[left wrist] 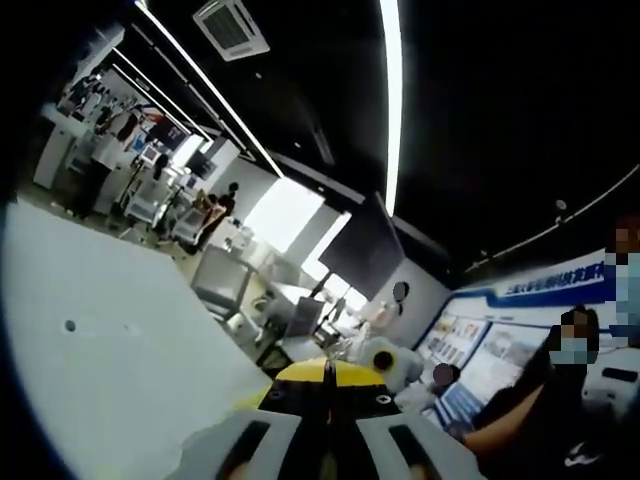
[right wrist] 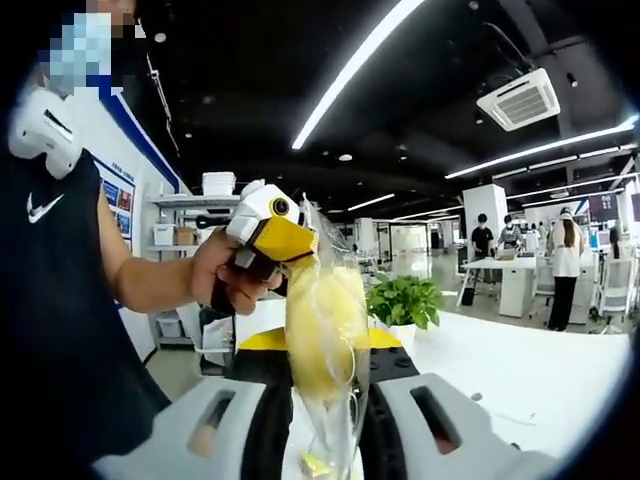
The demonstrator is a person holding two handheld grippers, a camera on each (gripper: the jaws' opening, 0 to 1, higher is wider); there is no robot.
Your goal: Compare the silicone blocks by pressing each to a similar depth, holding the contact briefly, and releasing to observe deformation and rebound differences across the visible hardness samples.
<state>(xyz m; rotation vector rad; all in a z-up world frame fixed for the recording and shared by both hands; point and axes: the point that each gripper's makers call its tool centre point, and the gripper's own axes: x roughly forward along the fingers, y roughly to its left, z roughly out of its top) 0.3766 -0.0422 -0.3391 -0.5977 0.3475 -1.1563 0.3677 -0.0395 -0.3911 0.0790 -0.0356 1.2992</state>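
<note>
Overhead, a big dark ceiling (right wrist: 230,80) with long bright light strips (right wrist: 350,70) and a square air vent (right wrist: 525,100). Below it, a wide white tabletop (right wrist: 520,370), bare and smooth, also seen tilted on the left of the left gripper view. On the left of the right gripper view, a person (right wrist: 60,300) in a dark sleeveless top, standing close by the tabletop. Far back on the right, a few more people (right wrist: 565,250) standing at another white table. At the bottom of the right gripper view, the right hand-held gripper (right wrist: 325,420), its two grey jaws clenched on a clear bag (right wrist: 335,240) with a soft yellow block (right wrist: 322,330) inside. Block and bag standing upright between the jaws, squeezed at the lower part, up off the tabletop. Just beside the top of the bag, the left hand-held gripper (right wrist: 268,232), white and yellow, held in the person's hand (right wrist: 228,278); touching the bag or not, cannot tell. In the left gripper view, its own two grey jaws close together with a dark slit between them; clenched or released, cannot tell. Behind the block, a small green plant (right wrist: 403,298) in a white pot on the tabletop.
</note>
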